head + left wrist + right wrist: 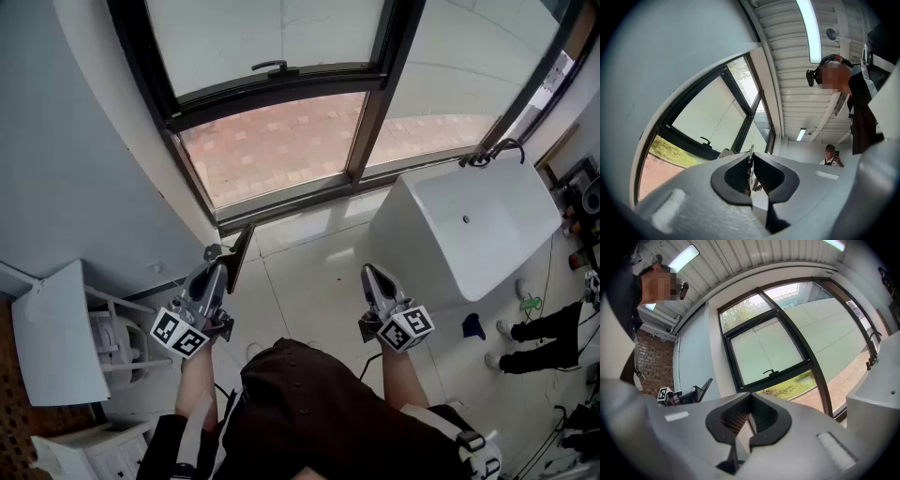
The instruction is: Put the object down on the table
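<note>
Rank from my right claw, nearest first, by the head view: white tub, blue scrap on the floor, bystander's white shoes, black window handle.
1. White rectangular tub, just ahead-right of the right claw.
2. Small blue scrap on the floor, to the right.
3. Bystander's white shoes, farther right, past the scrap.
4. Black window handle, far ahead on the left.

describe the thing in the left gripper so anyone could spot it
Find the dark-framed window and follow it down to its lower left corner, just above the left gripper. Pinched in that gripper is a thin, flat dark plate. Unlike the white table and white tub, it is small, black and held in the air.
</note>
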`<state>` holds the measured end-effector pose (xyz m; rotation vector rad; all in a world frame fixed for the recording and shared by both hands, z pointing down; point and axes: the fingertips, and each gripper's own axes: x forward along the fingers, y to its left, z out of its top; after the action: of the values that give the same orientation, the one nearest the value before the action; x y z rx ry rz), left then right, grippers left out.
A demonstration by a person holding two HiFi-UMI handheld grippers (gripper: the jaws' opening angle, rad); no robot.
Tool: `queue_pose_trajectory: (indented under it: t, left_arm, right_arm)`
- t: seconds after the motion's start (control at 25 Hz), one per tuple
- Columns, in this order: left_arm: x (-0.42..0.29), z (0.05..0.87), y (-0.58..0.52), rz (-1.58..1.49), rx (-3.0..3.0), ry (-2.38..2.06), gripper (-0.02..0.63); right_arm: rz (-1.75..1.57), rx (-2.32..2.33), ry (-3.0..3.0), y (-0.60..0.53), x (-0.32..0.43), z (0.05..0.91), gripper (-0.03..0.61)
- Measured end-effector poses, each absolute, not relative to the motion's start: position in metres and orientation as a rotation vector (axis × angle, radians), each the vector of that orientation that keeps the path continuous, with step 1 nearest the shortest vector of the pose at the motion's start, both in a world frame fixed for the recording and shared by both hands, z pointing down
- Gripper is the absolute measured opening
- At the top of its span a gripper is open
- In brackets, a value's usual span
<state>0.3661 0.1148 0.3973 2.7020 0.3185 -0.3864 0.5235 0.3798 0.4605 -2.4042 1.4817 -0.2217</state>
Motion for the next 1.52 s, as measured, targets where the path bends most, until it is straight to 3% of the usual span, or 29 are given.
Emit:
queue_pose_trajectory:
  t: [0.64,1.32,1.52]
  left_arm:
    - [0.345,0.424,0.139,-0.38,2.686,0.064,0.015]
    - [0.33,0.411,0.096,-0.434,2.704,-0.045,0.015]
    - [0.297,0.404,0.071,-0.483,2.717,-0.147,0.015]
  right_arm:
    - [-0.292,-2.32,1.597,0.396,0.549,0.473,0.003]
    - [-0.316,-2.234,1.72,0.326,0.557,0.474,0.003]
    - [-0.313,-2.151,1.856,0.268,0.542,0.466,0.003]
